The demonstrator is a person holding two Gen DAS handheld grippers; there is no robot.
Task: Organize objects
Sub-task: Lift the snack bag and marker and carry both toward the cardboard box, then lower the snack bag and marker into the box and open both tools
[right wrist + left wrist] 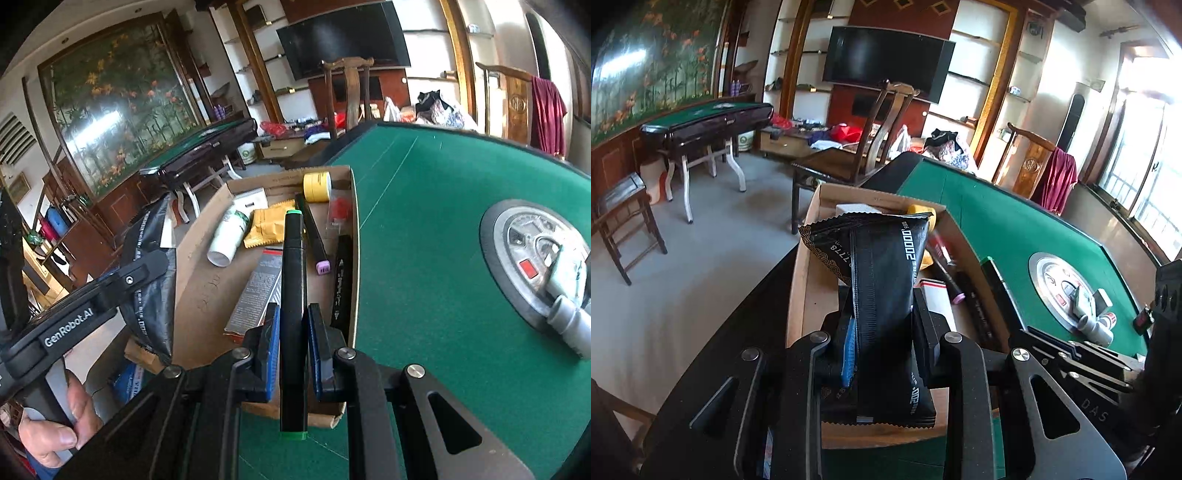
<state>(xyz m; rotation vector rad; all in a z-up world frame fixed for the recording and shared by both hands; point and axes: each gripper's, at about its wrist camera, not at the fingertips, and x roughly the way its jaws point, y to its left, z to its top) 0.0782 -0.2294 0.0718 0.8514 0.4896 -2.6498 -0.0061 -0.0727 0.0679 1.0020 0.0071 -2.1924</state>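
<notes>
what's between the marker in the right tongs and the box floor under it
Nothing visible blocks it. The marker hangs over bare cardboard in the box, in a lane between the grey carton and a purple-capped marker.

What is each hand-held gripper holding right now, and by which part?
The left hand-held gripper clamps a black foil packet across its lower middle. The right hand-held gripper clamps a black green-capped marker at mid-barrel.

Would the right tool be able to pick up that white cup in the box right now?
Probably not yet: the right tool is shut on a black marker; the white cup lies uncovered in the cardboard box.
</notes>
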